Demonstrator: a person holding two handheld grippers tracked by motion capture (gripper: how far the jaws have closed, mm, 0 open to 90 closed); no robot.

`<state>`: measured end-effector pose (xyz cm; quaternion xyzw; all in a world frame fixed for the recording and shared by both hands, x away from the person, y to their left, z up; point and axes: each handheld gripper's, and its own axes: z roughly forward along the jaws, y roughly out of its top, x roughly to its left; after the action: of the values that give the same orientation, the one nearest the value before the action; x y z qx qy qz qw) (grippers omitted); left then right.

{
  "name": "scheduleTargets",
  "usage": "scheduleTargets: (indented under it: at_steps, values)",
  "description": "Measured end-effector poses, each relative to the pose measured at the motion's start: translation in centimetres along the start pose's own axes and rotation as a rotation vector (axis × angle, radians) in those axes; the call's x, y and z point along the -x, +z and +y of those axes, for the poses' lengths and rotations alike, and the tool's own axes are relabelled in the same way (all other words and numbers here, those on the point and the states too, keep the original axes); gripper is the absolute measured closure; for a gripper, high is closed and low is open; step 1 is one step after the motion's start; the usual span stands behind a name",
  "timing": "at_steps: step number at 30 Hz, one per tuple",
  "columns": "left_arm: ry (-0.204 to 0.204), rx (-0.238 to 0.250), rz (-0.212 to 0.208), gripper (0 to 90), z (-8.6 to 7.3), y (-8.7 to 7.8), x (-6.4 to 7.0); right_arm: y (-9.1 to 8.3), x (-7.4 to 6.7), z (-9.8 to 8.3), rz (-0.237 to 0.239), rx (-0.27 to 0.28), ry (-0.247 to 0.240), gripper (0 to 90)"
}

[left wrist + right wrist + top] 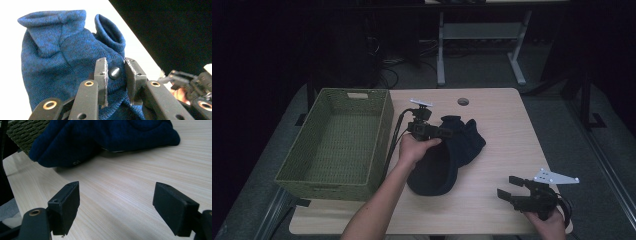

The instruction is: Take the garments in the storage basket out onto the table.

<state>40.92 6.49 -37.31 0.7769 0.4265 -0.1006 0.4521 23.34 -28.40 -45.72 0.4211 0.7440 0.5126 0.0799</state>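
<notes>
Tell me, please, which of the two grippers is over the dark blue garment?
The left gripper: it reaches onto the garment beside the basket, while the right gripper sits open over bare table near the front edge.

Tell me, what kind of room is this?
Probably a lab or recording workspace, not a home: a plain wooden desk, another desk frame behind with cables on the floor, and a person's hand working a claw on a dark blue garment.
</notes>
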Motion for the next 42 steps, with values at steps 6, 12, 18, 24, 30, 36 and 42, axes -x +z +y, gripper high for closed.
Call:
scheduleTargets:
  at_steps: [6,12,18,24,30,36,42]
  values:
    - [0.024,-0.033,0.027,72.1,-1.6,0.6,-0.1,0.2,-0.2,0.0,0.002,-0.008,-0.004,21.3]
    - [0.009,-0.07,0.033,71.0,-3.2,1.4,-0.6,0.5,-0.3,0.0,0.003,-0.017,-0.008,21.3]
    - [0.009,-0.098,0.051,69.9,-4.3,2.1,-0.9,0.7,-0.4,0.0,0.002,-0.026,-0.012,21.3]
    - [-0.001,-0.125,0.061,66.2,-5.3,2.6,-1.4,1.0,-0.6,0.1,0.011,-0.035,-0.024,21.9]
    - [-0.022,-0.111,0.058,63.8,-5.9,2.1,-1.9,1.5,-0.9,0.2,0.028,-0.047,-0.028,24.7]
    - [-0.03,-0.076,0.063,62.2,-5.8,1.2,-2.1,2.4,-1.8,0.8,0.071,-0.063,-0.036,34.2]
    - [-0.029,-0.051,0.068,60.5,-5.6,0.3,-2.1,4.0,-2.8,1.6,0.131,-0.098,-0.056,50.8]
